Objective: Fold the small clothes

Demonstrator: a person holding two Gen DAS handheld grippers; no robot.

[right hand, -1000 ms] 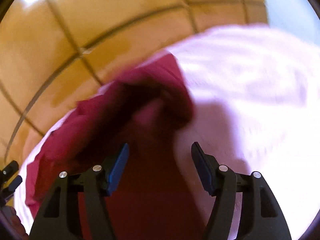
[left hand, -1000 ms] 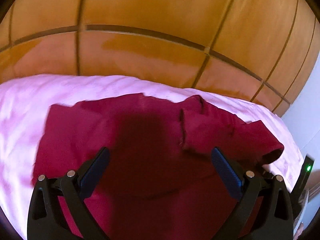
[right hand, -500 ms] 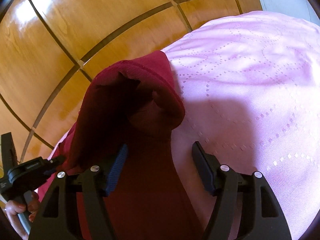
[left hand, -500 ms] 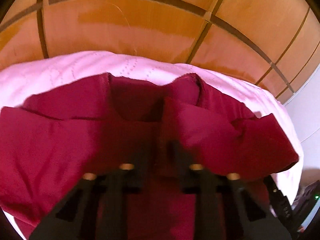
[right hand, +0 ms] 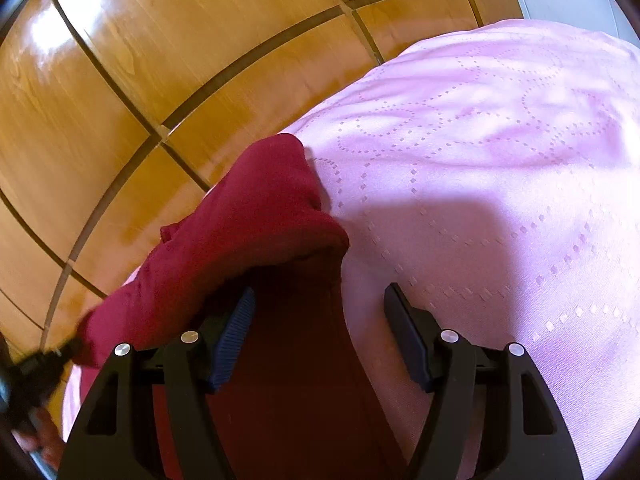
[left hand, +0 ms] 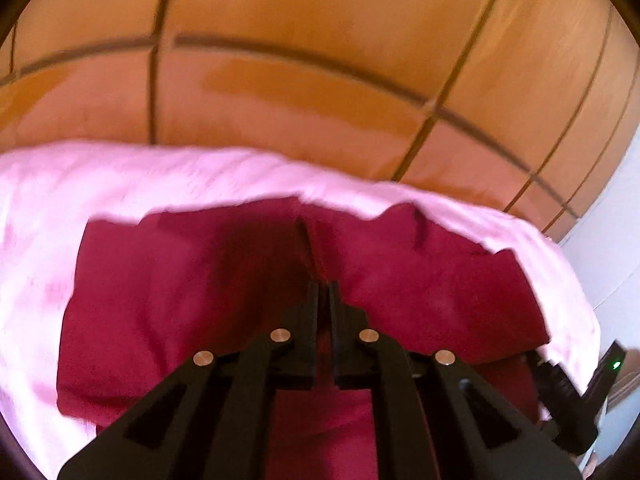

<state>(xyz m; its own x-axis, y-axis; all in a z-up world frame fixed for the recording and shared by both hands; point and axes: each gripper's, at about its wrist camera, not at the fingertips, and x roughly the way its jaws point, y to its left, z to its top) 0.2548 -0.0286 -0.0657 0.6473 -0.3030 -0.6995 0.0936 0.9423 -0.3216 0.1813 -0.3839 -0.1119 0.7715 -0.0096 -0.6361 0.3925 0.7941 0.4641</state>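
A dark red garment point(left hand: 180, 300) lies spread on a pink bedsheet point(left hand: 120, 184). My left gripper point(left hand: 323, 288) is shut on a fold of the garment near its middle, with a ridge of cloth running up from the fingertips. In the right wrist view the garment point(right hand: 256, 232) shows a bulging folded end on the pink sheet point(right hand: 500, 160). My right gripper point(right hand: 320, 300) is open, its jaws wide apart over the garment's edge, with nothing held. The left gripper's tip shows at the left edge of the right wrist view point(right hand: 48, 356).
A glossy wooden panelled wall point(left hand: 320, 60) stands right behind the bed, also seen in the right wrist view point(right hand: 120, 80). A pale wall point(left hand: 616, 220) is at the right. The right gripper's body with a green light point(left hand: 612, 366) shows at the lower right.
My left gripper has gone from wide open to shut on a fold of the red garment and has pulled back. The right gripper stayed open while the garment's end shifted left.
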